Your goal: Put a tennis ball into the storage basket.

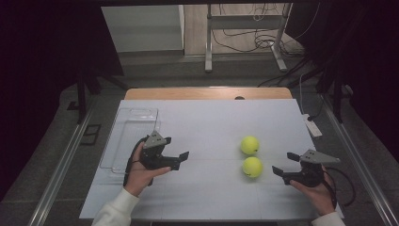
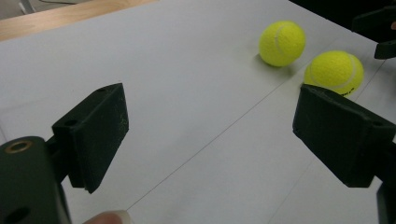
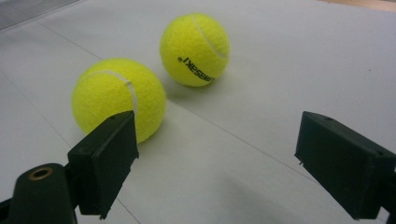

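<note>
2 balls [image 1: 251, 156] betw. tongs; tray [image 1: 133, 123] far left

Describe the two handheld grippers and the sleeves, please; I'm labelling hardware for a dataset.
The left gripper and right gripper are black, with two blocky flat-faced jaws and a grey three-cornered top plate. A black cable trails from the right one. Both sleeves are white.

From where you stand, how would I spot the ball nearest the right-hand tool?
Start at the white table; two yellow tennis balls sit right of its middle. Take the nearer ball, on the person's side, just ahead of the right gripper with its open jaws, not the farther ball.
</note>
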{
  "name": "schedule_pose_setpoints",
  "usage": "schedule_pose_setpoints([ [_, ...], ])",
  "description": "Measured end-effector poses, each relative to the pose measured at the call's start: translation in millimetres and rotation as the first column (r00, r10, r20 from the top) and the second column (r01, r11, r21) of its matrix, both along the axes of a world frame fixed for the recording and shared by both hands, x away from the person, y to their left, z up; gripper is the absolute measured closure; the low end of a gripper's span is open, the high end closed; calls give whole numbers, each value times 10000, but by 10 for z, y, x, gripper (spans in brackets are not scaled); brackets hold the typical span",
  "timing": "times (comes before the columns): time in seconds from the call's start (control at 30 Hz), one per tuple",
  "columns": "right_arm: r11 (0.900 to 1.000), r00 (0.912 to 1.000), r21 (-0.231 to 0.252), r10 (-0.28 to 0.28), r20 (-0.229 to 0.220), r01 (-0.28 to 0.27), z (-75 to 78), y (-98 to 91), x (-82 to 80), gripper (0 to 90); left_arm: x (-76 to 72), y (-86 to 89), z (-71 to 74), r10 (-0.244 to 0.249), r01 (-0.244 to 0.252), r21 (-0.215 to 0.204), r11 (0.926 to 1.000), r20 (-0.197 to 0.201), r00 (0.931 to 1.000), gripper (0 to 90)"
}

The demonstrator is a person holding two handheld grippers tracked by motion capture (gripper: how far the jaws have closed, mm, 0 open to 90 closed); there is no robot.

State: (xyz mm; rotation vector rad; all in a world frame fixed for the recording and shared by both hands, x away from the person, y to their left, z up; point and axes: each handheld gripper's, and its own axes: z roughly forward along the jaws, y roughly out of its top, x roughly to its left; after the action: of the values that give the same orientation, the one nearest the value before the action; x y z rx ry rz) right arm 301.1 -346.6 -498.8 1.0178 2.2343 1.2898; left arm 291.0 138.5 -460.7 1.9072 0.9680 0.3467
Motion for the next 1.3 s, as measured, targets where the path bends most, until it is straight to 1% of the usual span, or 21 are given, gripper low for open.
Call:
schedule_pose_setpoints([
  [0.07, 10000, 10000, 2, 9, -3, -9, 0, 0, -1, 131, 6, -15, -1, -6, 6, 12, 10000, -19, 10000, 116],
  [0.4, 10000, 10000, -55, -24, 2, 25, -4, -6, -3, 132, 56, -179, -7, -361, 362, 93, 9993, -91, 9993, 115],
  [0.6, 9999, 10000, -125, -24, 32, 24, -3, -8, -3, 133, 66, -281, -20, -644, 648, 210, 9977, -185, 9978, 114],
  [0.87, 9999, 10000, -162, 15, 25, -15, -8, -1, -3, 133, 73, -327, -30, -774, 778, 180, 9968, -222, 9968, 113],
  [0.97, 9997, 10000, -231, 4, -1, -4, -13, 4, 8, 133, 93, -351, -53, -832, 841, 274, 9961, -321, 9960, 109],
  [1.1, 9997, 10000, -240, -21, 16, 21, -12, 2, 4, 133, 91, -364, -53, -873, 882, 237, 9958, -344, 9956, 110],
  [1.3, 9996, 10000, -288, -24, -3, 24, -14, 8, 1, 133, 85, -412, -54, -1079, 1088, 221, 9938, -402, 9933, 108],
])
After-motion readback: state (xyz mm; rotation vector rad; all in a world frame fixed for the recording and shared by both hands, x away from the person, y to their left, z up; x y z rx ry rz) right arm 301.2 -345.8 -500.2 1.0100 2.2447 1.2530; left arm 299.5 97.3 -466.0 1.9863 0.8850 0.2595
